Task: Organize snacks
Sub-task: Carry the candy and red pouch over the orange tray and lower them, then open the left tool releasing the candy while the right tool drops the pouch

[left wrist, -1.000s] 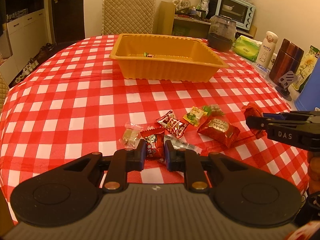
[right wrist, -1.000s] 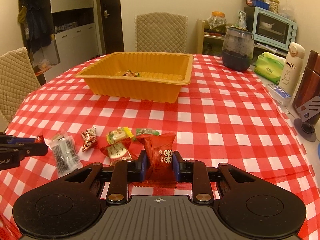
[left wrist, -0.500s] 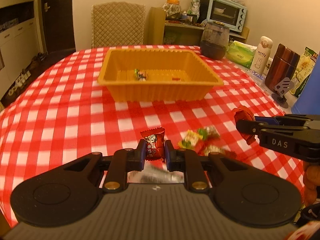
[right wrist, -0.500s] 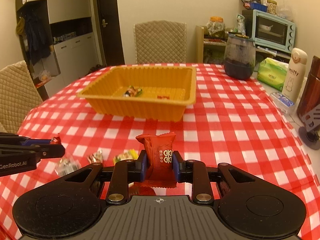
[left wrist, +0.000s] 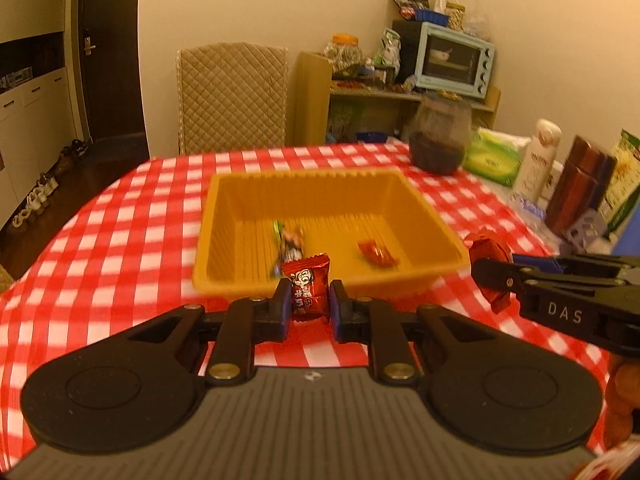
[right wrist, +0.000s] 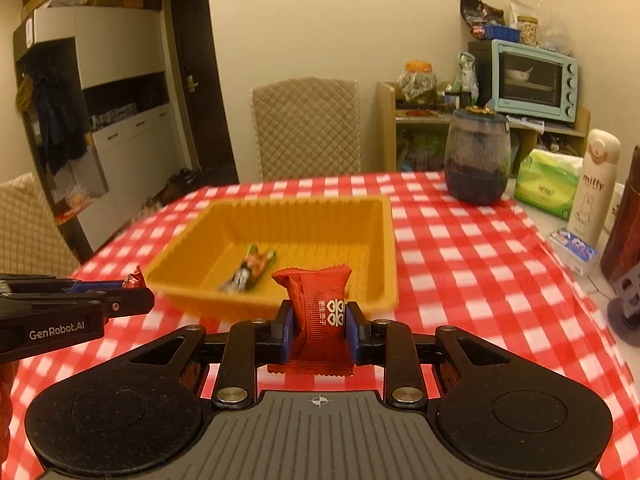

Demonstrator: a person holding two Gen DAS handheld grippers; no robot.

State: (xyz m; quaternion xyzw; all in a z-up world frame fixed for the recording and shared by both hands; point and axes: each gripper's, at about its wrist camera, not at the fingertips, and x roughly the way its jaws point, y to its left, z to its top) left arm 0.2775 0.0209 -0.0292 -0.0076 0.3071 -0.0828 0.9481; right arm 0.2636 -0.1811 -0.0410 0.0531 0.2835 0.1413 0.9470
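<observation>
orange tray point(left wrist: 436, 216) ahead, open-topped, jar point(right wrist: 477, 160) beyond

warm-lit room: plain cream wall point(right wrist: 320, 20), dark wooden door point(right wrist: 200, 92), quilted beige chair point(right wrist: 306, 128) behind red-checked table point(right wrist: 460, 248).

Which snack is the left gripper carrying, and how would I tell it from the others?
On the red-checked tablecloth sits an orange tray; just before its near wall the left gripper pinches a small dark-red candy. It has a cartoon face, unlike the plainer orange-red packet held by the right gripper.
</observation>
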